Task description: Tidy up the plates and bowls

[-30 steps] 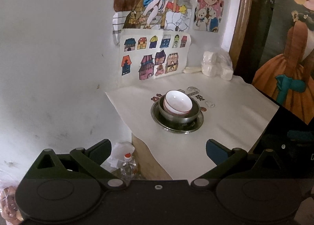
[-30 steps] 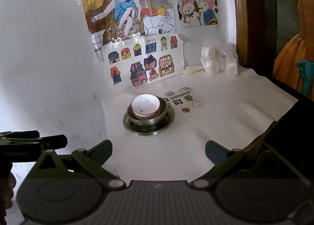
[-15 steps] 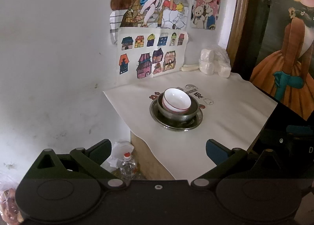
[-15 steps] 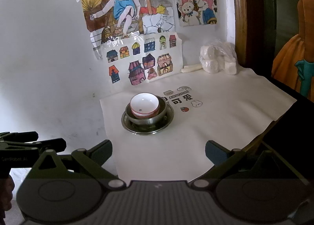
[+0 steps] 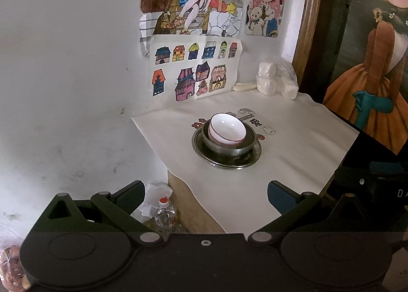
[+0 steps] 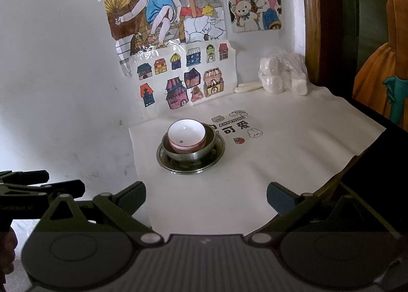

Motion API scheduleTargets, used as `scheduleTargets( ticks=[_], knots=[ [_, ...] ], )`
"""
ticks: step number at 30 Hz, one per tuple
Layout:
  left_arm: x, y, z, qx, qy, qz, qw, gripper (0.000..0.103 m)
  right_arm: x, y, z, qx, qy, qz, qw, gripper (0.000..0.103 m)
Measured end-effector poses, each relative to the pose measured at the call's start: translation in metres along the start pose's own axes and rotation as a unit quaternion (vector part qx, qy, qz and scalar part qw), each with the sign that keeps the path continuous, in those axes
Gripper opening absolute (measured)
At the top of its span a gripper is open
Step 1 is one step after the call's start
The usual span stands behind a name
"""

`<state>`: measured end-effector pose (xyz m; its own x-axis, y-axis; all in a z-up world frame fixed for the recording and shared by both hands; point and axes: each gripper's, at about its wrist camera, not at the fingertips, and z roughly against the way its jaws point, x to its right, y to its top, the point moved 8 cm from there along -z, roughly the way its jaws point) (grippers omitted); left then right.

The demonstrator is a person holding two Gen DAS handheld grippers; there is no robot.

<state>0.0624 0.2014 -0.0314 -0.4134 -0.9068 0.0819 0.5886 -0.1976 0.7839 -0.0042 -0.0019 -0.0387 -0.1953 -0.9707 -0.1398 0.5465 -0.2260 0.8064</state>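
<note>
A white bowl with a red rim (image 5: 227, 130) (image 6: 187, 135) rests tilted inside a steel bowl (image 5: 229, 148) (image 6: 201, 153), which stands on a round steel plate (image 5: 251, 158) (image 6: 216, 157) on the white tablecloth. My left gripper (image 5: 206, 194) hangs open near the table's left front corner, well short of the stack, nothing between its fingers. My right gripper (image 6: 206, 194) is open too, above the cloth's near edge, and empty. In the right wrist view, the left gripper's body (image 6: 38, 185) shows at the left edge.
The cloth-covered table (image 5: 293, 144) (image 6: 293, 144) sits in a corner under taped drawings. A plastic bag of white lumps (image 5: 276, 79) (image 6: 283, 75) and a pale stick (image 6: 248, 87) lie at the back. A plastic bottle (image 5: 165, 215) stands below the table's left edge.
Both grippers have drawn back slightly and shifted; the stack looks a bit smaller and further left in the right wrist view. The bowls and plate have not moved.
</note>
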Motion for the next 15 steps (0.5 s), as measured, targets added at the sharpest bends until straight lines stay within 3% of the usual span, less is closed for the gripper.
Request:
scheduleTargets(
  ticks=[15],
  knots=[
    [0.0, -0.0002, -0.0005, -0.001, -0.001, -0.001, 1.0, 0.102, -0.0001, 0.0001, -0.0002, -0.001, 0.0, 0.0, 1.0, 0.103]
  ],
)
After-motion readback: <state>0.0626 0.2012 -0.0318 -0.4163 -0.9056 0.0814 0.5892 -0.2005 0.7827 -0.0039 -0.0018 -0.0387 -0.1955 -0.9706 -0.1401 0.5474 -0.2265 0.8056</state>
